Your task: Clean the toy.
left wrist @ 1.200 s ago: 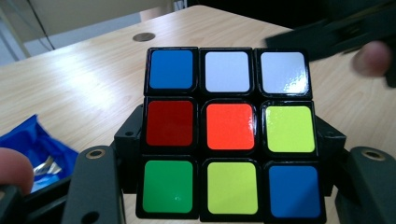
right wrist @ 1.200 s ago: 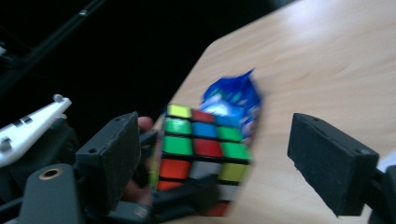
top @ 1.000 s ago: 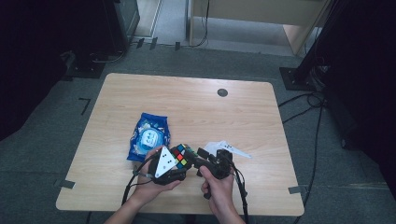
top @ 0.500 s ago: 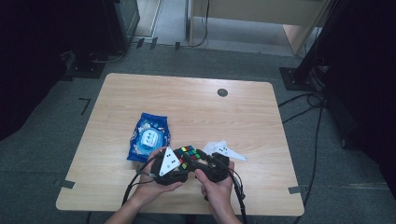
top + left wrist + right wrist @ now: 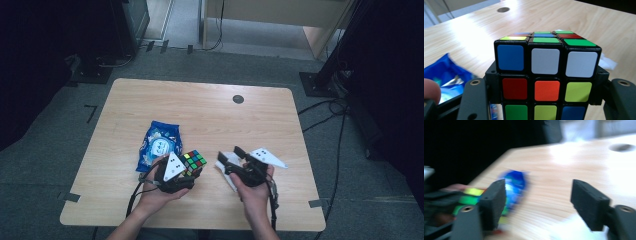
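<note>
Item: puzzle cube (image 5: 194,161), scrambled colours, near the table's front edge toward 7 o'clock of the tabletop's middle. It is clamped between the jaws of the left gripper (image 5: 186,169), one jaw on each side face; in the left gripper view the cube (image 5: 546,72) sits square between them, lifted clear of the wood.

Item: right gripper (image 5: 231,160), at 3 o'clock of the cube, well apart from it. Its jaws stand apart with nothing between them, having just been narrowing; its own view is motion-blurred.

Item: blue packet (image 5: 159,145), flat, at 10 o'clock of the cube, just beside it.

Item: white piece (image 5: 228,176), under the right gripper; kind unclear.

Item: table (image 5: 210,115), bare wood from the middle to the far edge, where a round grommet (image 5: 238,99) sits at 12 o'clock.
</note>
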The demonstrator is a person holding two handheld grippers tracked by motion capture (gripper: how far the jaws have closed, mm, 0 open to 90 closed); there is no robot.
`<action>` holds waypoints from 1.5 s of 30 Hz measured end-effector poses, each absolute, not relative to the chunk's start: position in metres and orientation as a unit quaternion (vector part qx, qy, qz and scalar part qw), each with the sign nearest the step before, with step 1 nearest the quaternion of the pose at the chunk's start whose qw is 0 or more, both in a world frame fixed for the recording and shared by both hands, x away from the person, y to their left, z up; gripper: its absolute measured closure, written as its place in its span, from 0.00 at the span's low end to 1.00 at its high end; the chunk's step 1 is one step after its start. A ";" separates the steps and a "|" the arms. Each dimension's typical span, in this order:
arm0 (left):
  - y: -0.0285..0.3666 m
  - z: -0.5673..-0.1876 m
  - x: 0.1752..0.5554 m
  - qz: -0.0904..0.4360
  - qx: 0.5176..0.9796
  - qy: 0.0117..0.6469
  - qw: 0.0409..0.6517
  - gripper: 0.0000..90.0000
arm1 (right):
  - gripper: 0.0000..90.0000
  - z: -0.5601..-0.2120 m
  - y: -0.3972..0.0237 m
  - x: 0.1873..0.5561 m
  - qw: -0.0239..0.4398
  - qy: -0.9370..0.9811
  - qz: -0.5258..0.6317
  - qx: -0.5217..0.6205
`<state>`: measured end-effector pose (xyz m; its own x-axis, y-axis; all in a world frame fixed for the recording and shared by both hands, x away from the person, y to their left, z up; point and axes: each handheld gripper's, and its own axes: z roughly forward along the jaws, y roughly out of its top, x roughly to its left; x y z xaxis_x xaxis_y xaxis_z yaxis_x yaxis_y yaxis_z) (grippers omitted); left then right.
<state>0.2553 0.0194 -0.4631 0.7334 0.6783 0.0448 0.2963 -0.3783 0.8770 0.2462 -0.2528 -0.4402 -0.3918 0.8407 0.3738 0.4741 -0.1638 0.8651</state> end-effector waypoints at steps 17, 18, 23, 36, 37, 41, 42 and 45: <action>0.026 -0.464 0.258 0.206 0.800 0.317 0.466 0.38 | 0.54 -0.514 -0.251 0.274 0.189 0.761 0.374 0.496; 0.027 -0.463 0.258 0.206 0.800 0.317 0.466 0.38 | 0.54 -0.516 -0.251 0.275 0.187 0.762 0.368 0.499; 0.026 -0.463 0.258 0.205 0.800 0.318 0.467 0.38 | 0.71 -0.519 -0.255 0.273 0.200 0.763 0.364 0.496; 0.024 -0.464 0.257 0.199 0.800 0.311 0.473 0.38 | 1.00 -0.491 -0.259 0.261 0.176 0.722 0.463 0.483; 0.023 -0.464 0.256 0.198 0.800 0.309 0.474 0.38 | 1.00 -0.481 -0.256 0.256 0.176 0.714 0.483 0.475; 0.017 -0.465 0.253 0.195 0.803 0.297 0.478 0.38 | 1.00 -0.444 -0.236 0.236 0.168 0.694 0.558 0.423; 0.015 -0.465 0.251 0.193 0.804 0.294 0.478 0.38 | 1.00 -0.437 -0.230 0.232 0.163 0.693 0.572 0.407; 0.008 -0.466 0.246 0.191 0.808 0.280 0.481 0.38 | 1.00 -0.421 -0.212 0.220 0.139 0.691 0.603 0.374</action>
<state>0.2459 0.0082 -0.4660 0.7694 0.6375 0.0398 0.2696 -0.3805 0.8846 0.2198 -0.2120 -0.4209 -0.6815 0.6847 0.2584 0.3486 -0.0068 0.9372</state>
